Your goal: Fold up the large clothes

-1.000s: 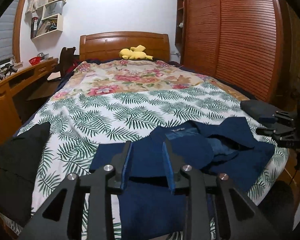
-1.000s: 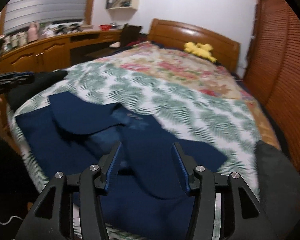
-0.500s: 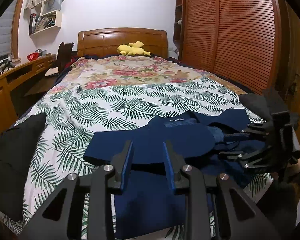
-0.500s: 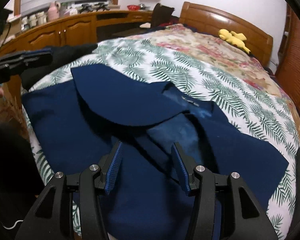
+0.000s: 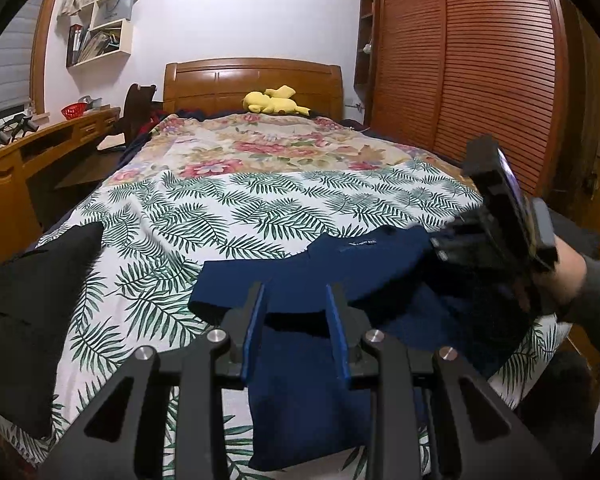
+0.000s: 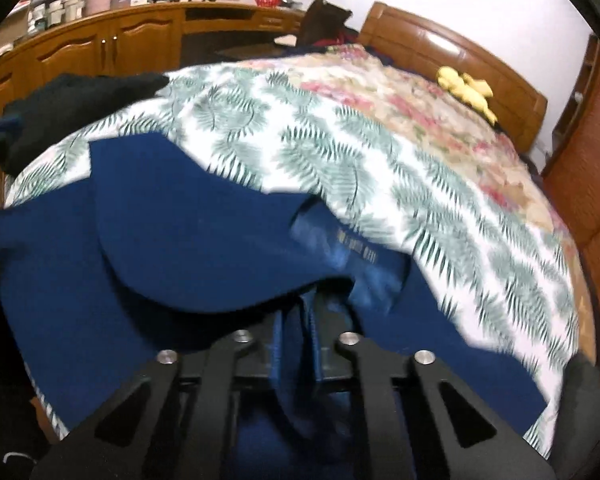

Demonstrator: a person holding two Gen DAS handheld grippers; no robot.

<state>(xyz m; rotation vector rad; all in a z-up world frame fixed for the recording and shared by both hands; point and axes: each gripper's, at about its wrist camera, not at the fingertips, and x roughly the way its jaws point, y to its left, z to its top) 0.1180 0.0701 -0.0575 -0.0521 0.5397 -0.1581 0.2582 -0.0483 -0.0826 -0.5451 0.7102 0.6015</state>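
Where smooth navy garment [image 6: 172, 240] folds, right tongs [image 6: 296, 320] pinched shut.

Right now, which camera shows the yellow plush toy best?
The left wrist view: the yellow plush toy lies sharp and near the middle, by the headboard. The right wrist view shows it small and blurred at the far right edge.
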